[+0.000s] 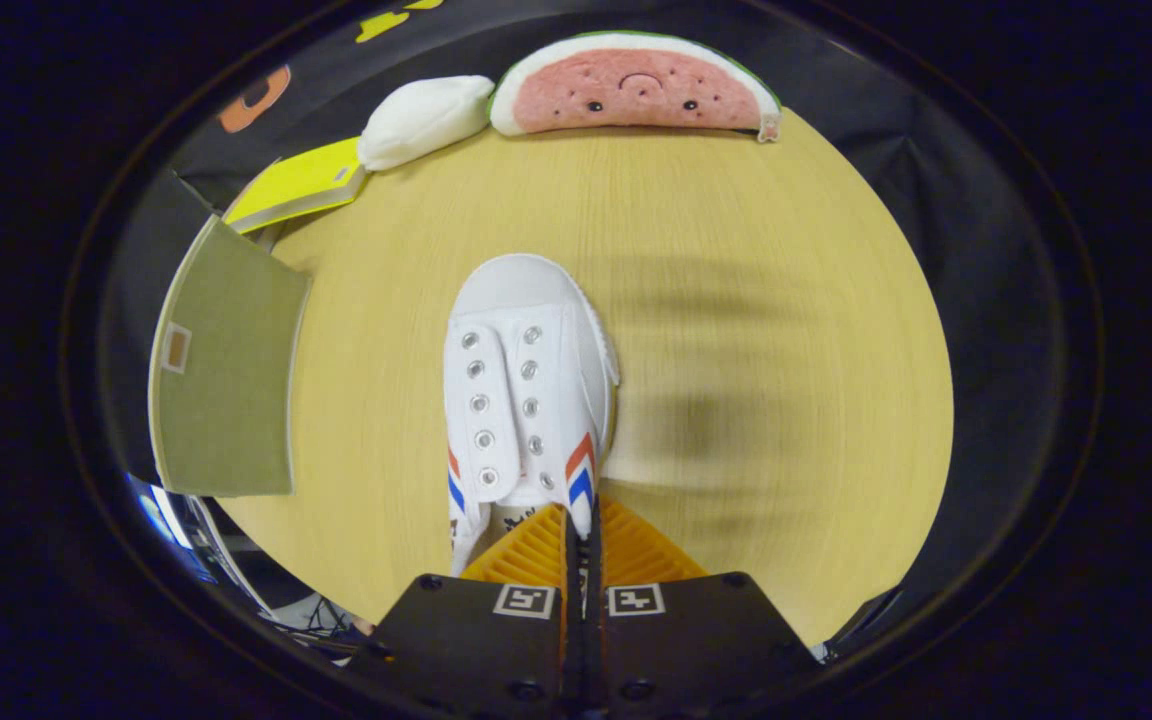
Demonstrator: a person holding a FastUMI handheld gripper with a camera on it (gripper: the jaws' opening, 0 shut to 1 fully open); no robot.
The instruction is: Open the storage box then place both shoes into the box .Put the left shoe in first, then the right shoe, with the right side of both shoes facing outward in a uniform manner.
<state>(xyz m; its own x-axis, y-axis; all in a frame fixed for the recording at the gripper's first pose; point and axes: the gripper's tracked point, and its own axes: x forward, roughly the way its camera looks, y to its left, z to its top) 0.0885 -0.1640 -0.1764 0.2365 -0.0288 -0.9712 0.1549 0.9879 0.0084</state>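
A white canvas shoe (526,390) with metal eyelets and red and blue chevron stripes hangs just ahead of my fingers, toe pointing away, above the wooden table (736,300). My gripper (581,525) is shut on the shoe's collar edge, with the two orange ribbed fingers (636,550) pressed close together on it. To the left of the shoe stands the olive-green storage box (226,380), showing a flat panel with a small label tag; I cannot tell from here whether it is open.
At the table's far edge lie a watermelon-slice plush (636,85) and a white cushion (426,115). A yellow book (301,185) rests beyond the box. The shoe's shadow falls on the tabletop to the right.
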